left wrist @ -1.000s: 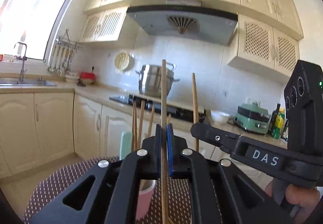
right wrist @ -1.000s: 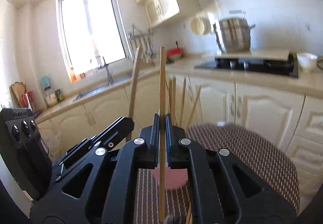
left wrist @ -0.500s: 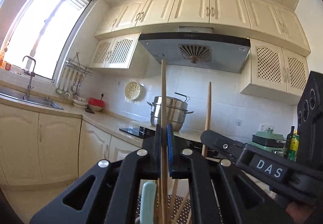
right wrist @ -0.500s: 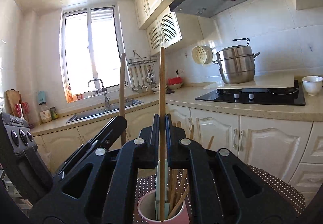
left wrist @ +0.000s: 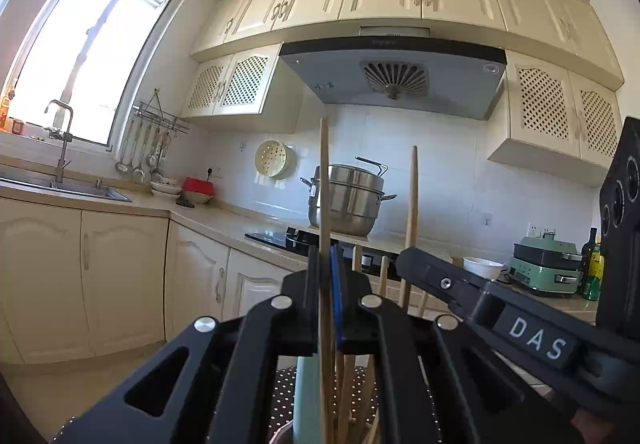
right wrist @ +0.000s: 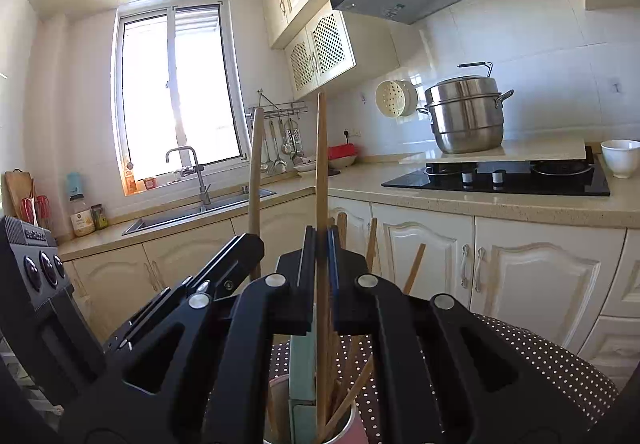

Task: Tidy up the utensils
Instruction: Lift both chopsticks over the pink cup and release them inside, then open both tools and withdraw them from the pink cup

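My left gripper (left wrist: 329,256) is shut on an upright wooden chopstick (left wrist: 325,180). Its lower end reaches down among several chopsticks and a pale green utensil handle (left wrist: 306,396) standing below the jaws. My right gripper (right wrist: 321,240) is shut on a second upright chopstick (right wrist: 321,156), whose lower end sits inside the pink cup (right wrist: 354,430). The cup holds several chopsticks and the green handle (right wrist: 302,372). The two grippers stand close together over the cup. In the left wrist view the right gripper (left wrist: 404,260) shows with its chopstick (left wrist: 412,204); in the right wrist view the left gripper (right wrist: 250,244) shows with its chopstick (right wrist: 255,164).
The cup stands on a round table with a dark dotted cloth (right wrist: 532,356). Behind are cream cabinets, a sink (right wrist: 200,210), a black hob (right wrist: 500,178) with a steel pot (right wrist: 466,116), a white bowl (right wrist: 620,158) and a green appliance (left wrist: 548,264).
Both grippers have tipped up from looking down at the table to level and closed in on the cup. The chopsticks' lower ends have gone into it. Both stay shut.
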{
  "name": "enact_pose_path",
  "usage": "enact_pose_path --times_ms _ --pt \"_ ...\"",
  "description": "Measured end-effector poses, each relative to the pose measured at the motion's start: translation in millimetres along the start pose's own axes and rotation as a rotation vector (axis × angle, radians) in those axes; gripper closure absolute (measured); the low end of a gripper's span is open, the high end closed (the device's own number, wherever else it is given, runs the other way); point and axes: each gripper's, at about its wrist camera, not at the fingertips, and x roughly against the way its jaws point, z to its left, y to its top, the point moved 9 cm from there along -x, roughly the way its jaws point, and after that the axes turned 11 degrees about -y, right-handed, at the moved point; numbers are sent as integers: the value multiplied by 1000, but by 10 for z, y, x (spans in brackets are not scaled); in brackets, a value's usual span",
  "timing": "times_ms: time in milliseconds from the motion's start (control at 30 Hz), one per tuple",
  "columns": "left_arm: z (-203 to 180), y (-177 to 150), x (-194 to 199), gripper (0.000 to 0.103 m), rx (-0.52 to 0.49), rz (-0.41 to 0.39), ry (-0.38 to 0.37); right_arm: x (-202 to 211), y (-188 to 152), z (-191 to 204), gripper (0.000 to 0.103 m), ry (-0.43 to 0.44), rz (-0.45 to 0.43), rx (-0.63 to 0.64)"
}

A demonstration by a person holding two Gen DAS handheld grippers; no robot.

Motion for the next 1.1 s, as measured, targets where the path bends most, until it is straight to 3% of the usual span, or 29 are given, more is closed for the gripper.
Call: enact_pose_path --times_ms 200,333,567,1100 --pt "28 -117 25 96 11 65 -6 58 -101 10 96 -5 22 -1" --pt "62 -173 96 77 23 89 11 123 -127 13 96 -13 25 9" --pt "112 -197 281 65 11 129 51 214 -199 12 96 -46 37 21" --pt "147 -248 539 52 -50 208 120 275 -369 26 96 -82 77 37"
